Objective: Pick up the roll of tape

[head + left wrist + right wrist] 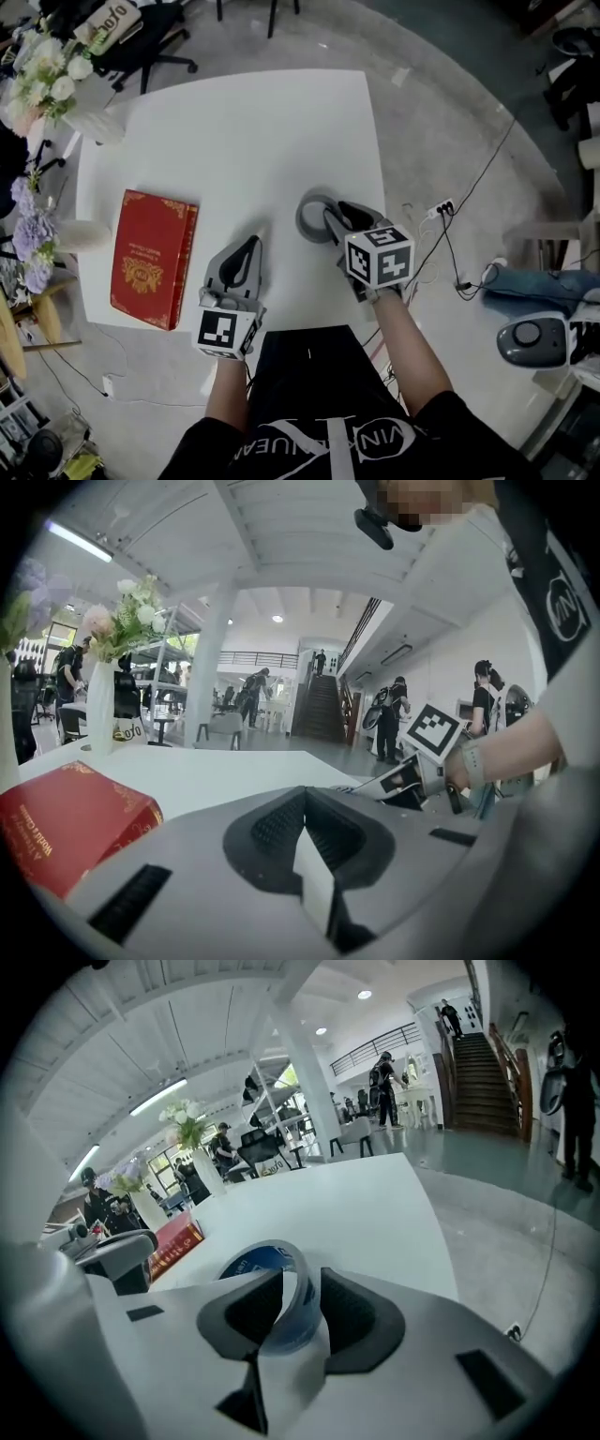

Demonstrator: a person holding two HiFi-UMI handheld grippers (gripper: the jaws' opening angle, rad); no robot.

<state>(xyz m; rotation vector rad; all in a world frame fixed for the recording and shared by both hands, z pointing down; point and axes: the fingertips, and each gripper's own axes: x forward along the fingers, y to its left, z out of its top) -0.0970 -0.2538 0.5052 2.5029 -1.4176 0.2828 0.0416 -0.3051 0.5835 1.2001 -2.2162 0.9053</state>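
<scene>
A large white hall with a staircase and people standing far off surrounds a grey concrete floor [450, 112], where cables [469, 202] trail on the right. On it stands a white table [234, 122], bare over most of its middle and far half. A red book [153, 260] lies flat near its left edge, with flowers [47, 75] beyond the far-left corner. The left gripper [251, 246] is over the table's near edge, its jaws pressed together with nothing between them. The right gripper [336, 217] reaches in beside it — one jaw inside the ring of the roll of tape [312, 214], the other outside, clamped on the near wall of the roll. The roll sits near the table's right edge, well apart from the book; whether it touches the tabletop cannot be told. Open white surface stretches ahead of it and to its left.
</scene>
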